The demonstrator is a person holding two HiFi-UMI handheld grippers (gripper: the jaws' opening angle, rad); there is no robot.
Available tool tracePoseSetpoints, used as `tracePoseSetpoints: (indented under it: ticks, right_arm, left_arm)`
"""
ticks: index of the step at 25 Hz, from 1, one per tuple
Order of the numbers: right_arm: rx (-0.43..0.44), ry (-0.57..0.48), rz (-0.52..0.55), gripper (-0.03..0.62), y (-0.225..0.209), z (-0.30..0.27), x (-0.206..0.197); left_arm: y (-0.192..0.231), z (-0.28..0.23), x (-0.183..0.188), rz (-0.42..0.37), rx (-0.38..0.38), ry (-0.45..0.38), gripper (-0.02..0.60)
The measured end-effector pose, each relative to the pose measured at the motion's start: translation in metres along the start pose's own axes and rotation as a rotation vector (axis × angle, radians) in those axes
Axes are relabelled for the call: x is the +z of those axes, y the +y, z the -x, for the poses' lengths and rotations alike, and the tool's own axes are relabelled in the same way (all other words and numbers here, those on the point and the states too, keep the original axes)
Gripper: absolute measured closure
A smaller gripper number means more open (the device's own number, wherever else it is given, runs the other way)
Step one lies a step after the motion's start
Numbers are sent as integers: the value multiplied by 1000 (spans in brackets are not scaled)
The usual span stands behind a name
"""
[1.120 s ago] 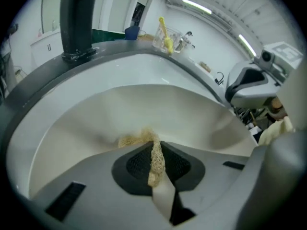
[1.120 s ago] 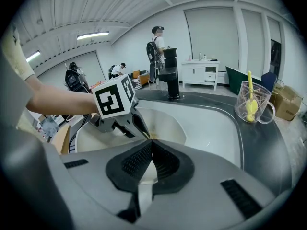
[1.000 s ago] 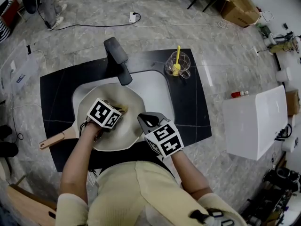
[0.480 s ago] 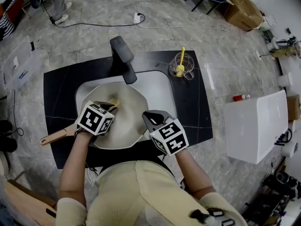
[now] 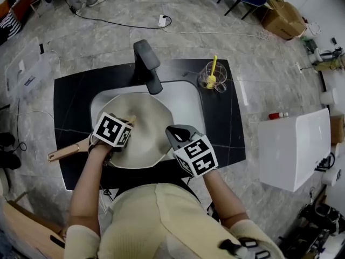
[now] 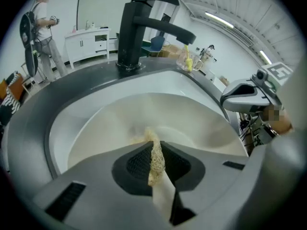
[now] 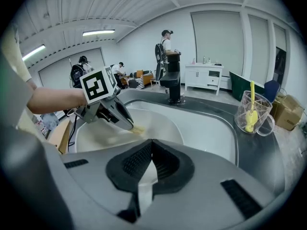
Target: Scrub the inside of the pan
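Grey marble floor point(image 5: 108, 42) under a black countertop point(image 5: 229, 128). Head view: cream round metal pan point(image 5: 148, 139) lying in the white sink point(image 5: 188, 99), left gripper point(image 5: 129, 122) inside it, right gripper point(image 5: 175, 133) at its right rim. Left gripper view: jaws clamped on a straw-coloured fibrous scrub pad point(image 6: 154, 157), which touches the pan's floor. Right gripper view: jaws pinched almost together on the pan's rim.

Draws the left gripper point(image 5: 127, 124) across the pan point(image 5: 153, 117) toward the worktop's point(image 5: 73, 104) left edge, closer to the handle point(image 5: 64, 154) side than a second ago. Carries the straw-coloured scrub pad point(image 6: 154, 159), pinched between the fingers point(image 6: 133, 164), from right of the pan's middle to about its middle.
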State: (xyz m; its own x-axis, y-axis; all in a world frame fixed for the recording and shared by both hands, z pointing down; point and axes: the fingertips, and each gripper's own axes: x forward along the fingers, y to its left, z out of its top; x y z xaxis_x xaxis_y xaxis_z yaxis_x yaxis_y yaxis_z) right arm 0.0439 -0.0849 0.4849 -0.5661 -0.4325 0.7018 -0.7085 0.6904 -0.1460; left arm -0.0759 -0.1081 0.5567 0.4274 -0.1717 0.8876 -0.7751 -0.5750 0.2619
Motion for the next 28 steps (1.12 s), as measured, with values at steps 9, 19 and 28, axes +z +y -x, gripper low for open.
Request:
tracePoseSetpoints:
  ticks: [9, 19, 28]
  right_arm:
    - [4, -1, -1, 580, 4, -1, 0]
    - [1, -9, -14, 580, 6, 3, -2]
    - [7, -16, -5, 580, 9, 4, 1]
  left_arm:
    - [1, -19, -1, -13, 20, 46, 532]
    - [-22, -38, -18, -13, -92, 169, 532]
    - [-40, -32, -25, -36, -170, 226, 532]
